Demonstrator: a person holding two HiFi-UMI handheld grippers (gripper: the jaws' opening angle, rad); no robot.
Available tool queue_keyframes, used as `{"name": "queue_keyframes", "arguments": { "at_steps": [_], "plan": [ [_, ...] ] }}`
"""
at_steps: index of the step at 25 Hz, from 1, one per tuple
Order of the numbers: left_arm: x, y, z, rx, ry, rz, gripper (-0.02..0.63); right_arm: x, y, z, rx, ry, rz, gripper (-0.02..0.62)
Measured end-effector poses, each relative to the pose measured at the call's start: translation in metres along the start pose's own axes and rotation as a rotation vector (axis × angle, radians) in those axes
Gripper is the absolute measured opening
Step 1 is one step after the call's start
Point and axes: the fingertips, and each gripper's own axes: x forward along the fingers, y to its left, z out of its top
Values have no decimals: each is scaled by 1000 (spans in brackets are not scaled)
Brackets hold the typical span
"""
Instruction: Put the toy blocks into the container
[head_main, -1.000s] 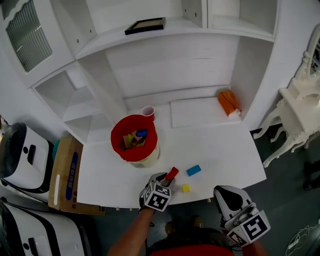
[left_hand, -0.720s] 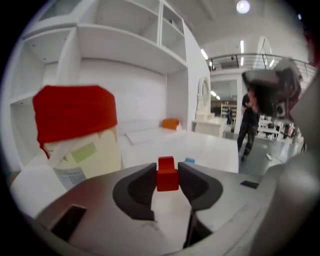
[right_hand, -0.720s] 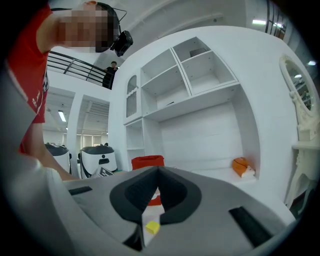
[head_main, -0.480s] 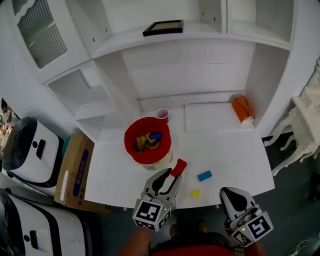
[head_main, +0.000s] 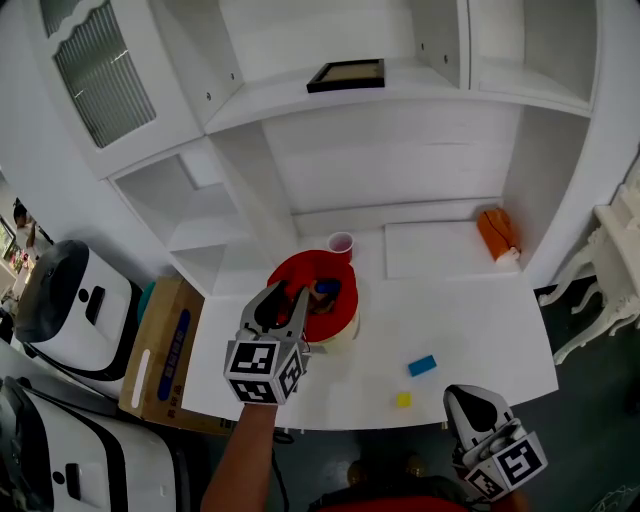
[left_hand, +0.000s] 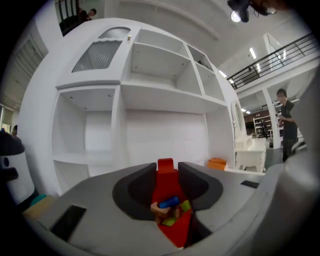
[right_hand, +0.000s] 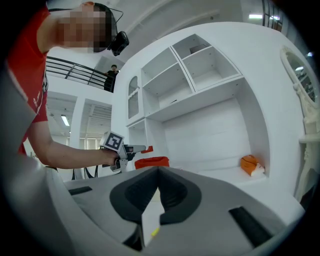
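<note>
My left gripper (head_main: 287, 296) is shut on a red block (left_hand: 165, 168) and hovers over the near left rim of the red container (head_main: 346, 298). The container holds several blocks (left_hand: 169, 203), blue, green and wood-coloured, seen between the jaws in the left gripper view. On the white table (head_main: 470, 310) lie a blue block (head_main: 421, 365) and, near the front edge, a small yellow block (head_main: 403, 399). My right gripper (head_main: 472, 404) is shut and empty, low beyond the table's front edge. In the right gripper view the left gripper (right_hand: 131, 148) shows with the red block sticking out.
A pink cup (head_main: 341, 243) stands behind the container. An orange object (head_main: 497, 233) lies at the back right. A dark picture frame (head_main: 346, 75) lies on the shelf above. A cardboard box (head_main: 165, 345) and white appliances (head_main: 70, 300) stand left of the table.
My left gripper has lifted the red block from near the table's front edge and carried it back and left over the container. The right gripper stays low and shut.
</note>
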Motion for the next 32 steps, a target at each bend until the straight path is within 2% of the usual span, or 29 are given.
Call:
{"name": "queue_keyframes", "arguments": {
  "at_steps": [2, 3, 4, 7, 8, 10, 13, 16, 20, 22, 26, 30, 32],
  "plan": [
    [6, 8, -12, 6, 31, 16, 165, 0, -1, 0, 1, 2, -7, 18],
    [7, 8, -14, 1, 33, 15, 200, -1, -2, -1, 3, 4, -10, 18],
    [6, 7, -16, -8, 28, 11, 224, -1, -4, -2, 5, 8, -12, 20],
    [-4, -6, -10, -49, -35, -25, 228, 1, -6, -9, 9, 31, -21, 23],
    [-11, -14, -6, -66, -69, -44, 217, 3, -6, -12, 5, 43, -22, 25],
    [-25, -31, -1, -93, -120, -73, 124, 7, -4, -21, -11, 73, -17, 25],
    [-43, -58, -12, -105, -117, -94, 9, 13, 4, -42, -45, 139, 5, 63],
    [-59, -82, -28, -135, -100, -128, 6, 22, 13, -75, -96, 238, 51, 102],
    [-81, -111, -40, -162, -94, -179, 6, 37, 21, -137, -159, 462, 139, 233],
    [-91, -122, -42, -168, -96, -197, 6, 46, 19, -163, -208, 556, 152, 259],
    [-102, -131, -48, -152, -84, -213, 5, 60, 15, -196, -291, 660, 153, 259],
    [-108, -123, -49, -154, -78, -189, 5, 66, 13, -216, -340, 719, 174, 259],
    [-109, -117, -49, -156, -78, -175, 5, 66, 14, -221, -361, 727, 191, 195]
  ]
}}
